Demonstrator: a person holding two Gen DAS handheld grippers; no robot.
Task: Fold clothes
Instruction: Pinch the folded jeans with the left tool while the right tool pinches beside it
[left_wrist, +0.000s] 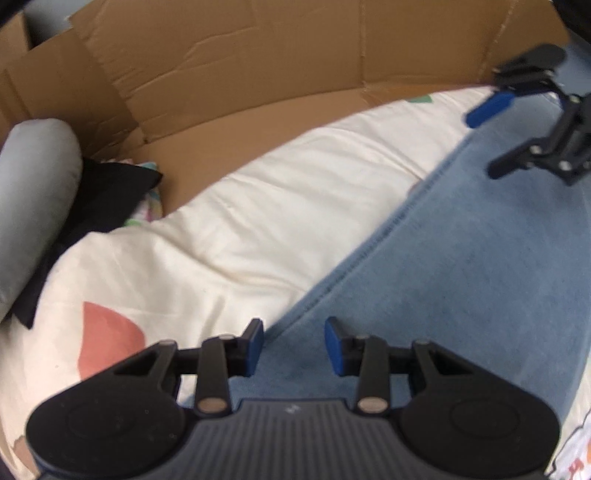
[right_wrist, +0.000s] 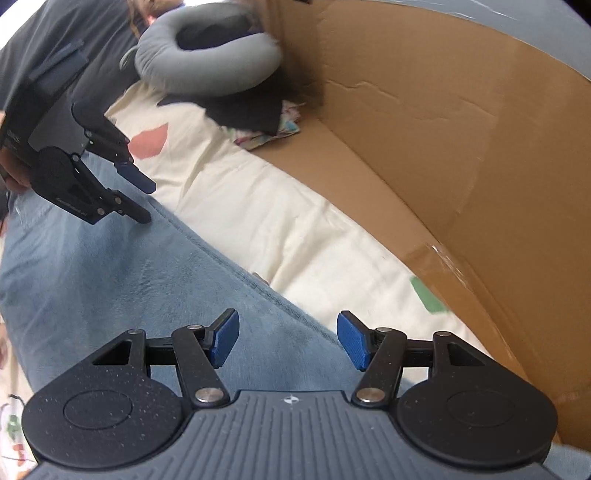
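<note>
Light blue jeans (left_wrist: 461, 295) lie flat on a cream quilt (left_wrist: 258, 221), their stitched side seam running diagonally. My left gripper (left_wrist: 295, 345) hovers over that seam near one end, jaws partly apart with nothing pinched between the blue pads. The right gripper (left_wrist: 493, 136) shows at the upper right of this view, above the far end of the jeans. In the right wrist view my right gripper (right_wrist: 290, 341) stands open over the jeans (right_wrist: 110, 277) close to the seam, nothing held. The left gripper (right_wrist: 144, 201) appears there at upper left, also open, just above the denim.
A cardboard wall (right_wrist: 443, 147) borders the quilt (right_wrist: 258, 221) along one side. A grey neck pillow (right_wrist: 207, 62) rests on a black garment (right_wrist: 251, 110) and a patterned cloth at the corner. A person in a dark shirt (right_wrist: 55, 37) stands behind the left gripper.
</note>
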